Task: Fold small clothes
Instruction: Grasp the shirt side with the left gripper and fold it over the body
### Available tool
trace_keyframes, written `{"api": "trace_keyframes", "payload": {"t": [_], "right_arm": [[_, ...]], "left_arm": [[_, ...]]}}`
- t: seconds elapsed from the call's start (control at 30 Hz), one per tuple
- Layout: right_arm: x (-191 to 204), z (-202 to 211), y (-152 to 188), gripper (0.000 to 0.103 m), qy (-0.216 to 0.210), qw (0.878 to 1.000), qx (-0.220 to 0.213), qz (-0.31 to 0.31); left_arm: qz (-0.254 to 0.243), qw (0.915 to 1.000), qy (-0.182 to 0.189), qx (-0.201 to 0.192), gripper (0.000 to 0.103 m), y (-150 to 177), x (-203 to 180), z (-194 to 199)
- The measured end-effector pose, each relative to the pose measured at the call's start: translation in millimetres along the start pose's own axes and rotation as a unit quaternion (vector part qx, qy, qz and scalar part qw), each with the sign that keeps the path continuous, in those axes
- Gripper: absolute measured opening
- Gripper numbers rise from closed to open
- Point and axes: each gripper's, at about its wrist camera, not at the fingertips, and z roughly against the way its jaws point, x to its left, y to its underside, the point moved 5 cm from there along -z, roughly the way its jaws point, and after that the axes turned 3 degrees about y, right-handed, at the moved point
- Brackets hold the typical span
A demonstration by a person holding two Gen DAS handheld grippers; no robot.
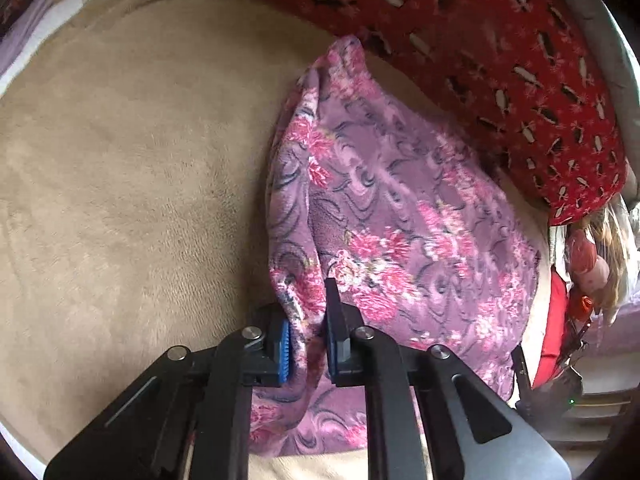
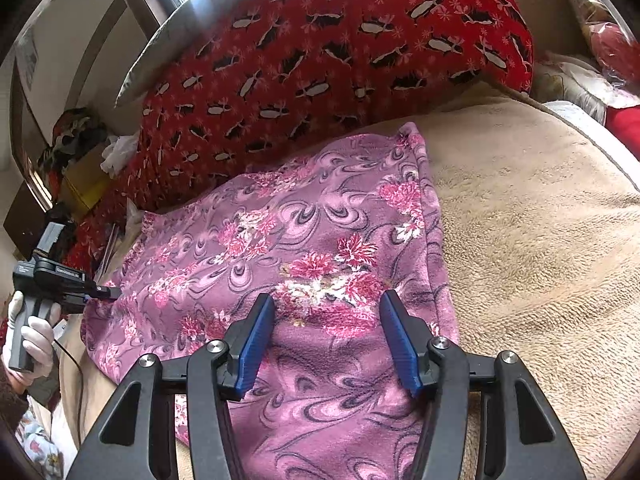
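Observation:
A purple fleece cloth with pink flowers (image 1: 400,208) lies spread on a beige blanket (image 1: 140,160). In the left wrist view my left gripper (image 1: 306,308) is shut on the cloth's near left edge, and a fold of fabric is pinched between the blue pads. From the right wrist view, the same cloth (image 2: 280,232) lies flat, and my right gripper (image 2: 328,300) hovers open over its near part with nothing pressed between the fingers. The left gripper (image 2: 108,292) shows at the cloth's far left edge, held by a gloved hand (image 2: 34,340).
A red patterned pillow (image 2: 320,60) lies along the cloth's far side, seen also as the red pillow (image 1: 480,60) at the top right. The beige blanket (image 2: 540,240) stretches to the right. A cardboard box and clutter (image 2: 84,184) sit by the wall.

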Motion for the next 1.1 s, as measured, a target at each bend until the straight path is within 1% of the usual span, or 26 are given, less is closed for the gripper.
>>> {"api": "trace_keyframes", "payload": {"t": [0.23, 0.37, 0.5, 0.63, 0.73, 0.9, 1.03, 1.1], "right_arm": [[-3.5, 0.7, 0.2, 0.057, -0.012, 1.000, -0.004, -0.010], [-6.0, 1.8, 0.0, 0.057, -0.021, 1.000, -0.007, -0.017], [-8.9, 2.9, -0.5, 0.057, -0.033, 0.999, -0.009, -0.026], [-11.9, 4.4, -0.4, 0.057, -0.046, 0.998, -0.012, -0.037], [-14.9, 5.1, -0.2, 0.057, -0.059, 0.997, -0.015, -0.047], [-19.1, 6.4, -0.5, 0.057, -0.076, 0.995, -0.017, -0.061], [-22.2, 7.3, -0.2, 0.057, -0.087, 0.993, -0.020, -0.073], [-23.2, 7.8, -0.5, 0.057, -0.092, 0.993, -0.021, -0.078]], "left_arm": [[-0.015, 0.9989, 0.036, -0.027, 0.011, 3.8, -41.0, 39.0], [-0.028, 0.9980, 0.047, -0.033, 0.010, 9.4, -69.6, 52.0], [-0.041, 0.9969, 0.058, -0.033, 0.010, 15.0, -100.8, 54.3], [-0.050, 0.9957, 0.074, -0.025, 0.009, 20.9, -135.5, 48.6], [-0.064, 0.9951, 0.073, -0.017, 0.009, 27.5, -161.6, 38.2], [-0.074, 0.9945, 0.073, 0.009, 0.009, 42.6, -195.0, 8.7], [-0.082, 0.9936, 0.072, 0.029, 0.009, 56.9, -214.9, -14.5], [-0.088, 0.9931, 0.066, 0.039, 0.009, 64.6, -221.6, -29.1]]}}
